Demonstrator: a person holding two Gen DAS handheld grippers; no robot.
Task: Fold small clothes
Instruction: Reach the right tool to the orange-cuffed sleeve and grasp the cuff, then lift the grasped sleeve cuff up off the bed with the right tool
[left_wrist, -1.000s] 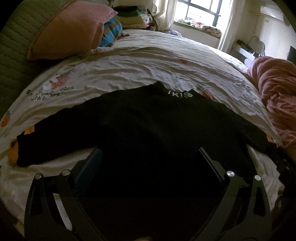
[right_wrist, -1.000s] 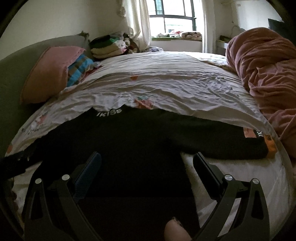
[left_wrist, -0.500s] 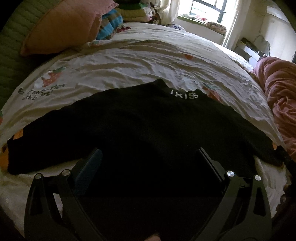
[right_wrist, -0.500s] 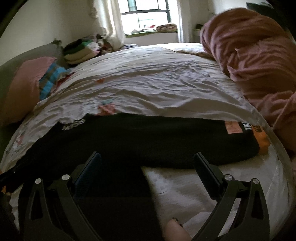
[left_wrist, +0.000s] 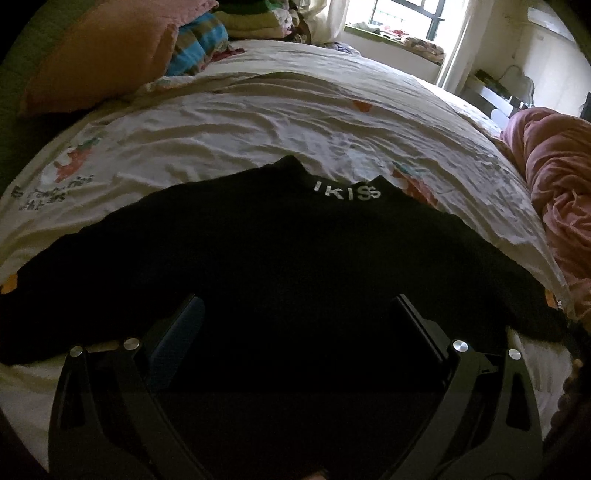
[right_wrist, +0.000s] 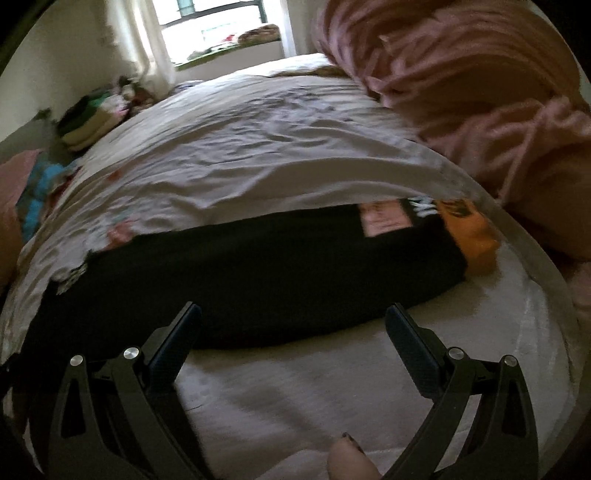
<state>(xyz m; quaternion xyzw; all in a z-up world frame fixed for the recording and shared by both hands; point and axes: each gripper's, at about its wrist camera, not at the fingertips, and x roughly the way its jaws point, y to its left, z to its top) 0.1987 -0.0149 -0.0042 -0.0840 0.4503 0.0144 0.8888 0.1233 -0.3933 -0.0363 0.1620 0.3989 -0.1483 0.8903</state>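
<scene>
Now the right gripper (right_wrist: 291, 325) has swung rightward, off the black sweater (left_wrist: 288, 266) body toward its orange-cuffed sleeve (right_wrist: 474, 236); jaws spread wide, empty. Left gripper (left_wrist: 295, 317) has dipped closer over the torso, jaws also wide. Likely a sleeve fold-in comes next. Sweater lies flat on the wrinkled printed bedsheet (left_wrist: 258, 122); pink duvet (right_wrist: 480, 85) bunched alongside, window beyond.

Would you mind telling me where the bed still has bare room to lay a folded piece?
Free: the wide sheet beyond the black top's collar, up to the window end. A smaller strip lies below its right sleeve. Crowded: pillows and stacked clothes on the left, pink duvet on the right.
</scene>
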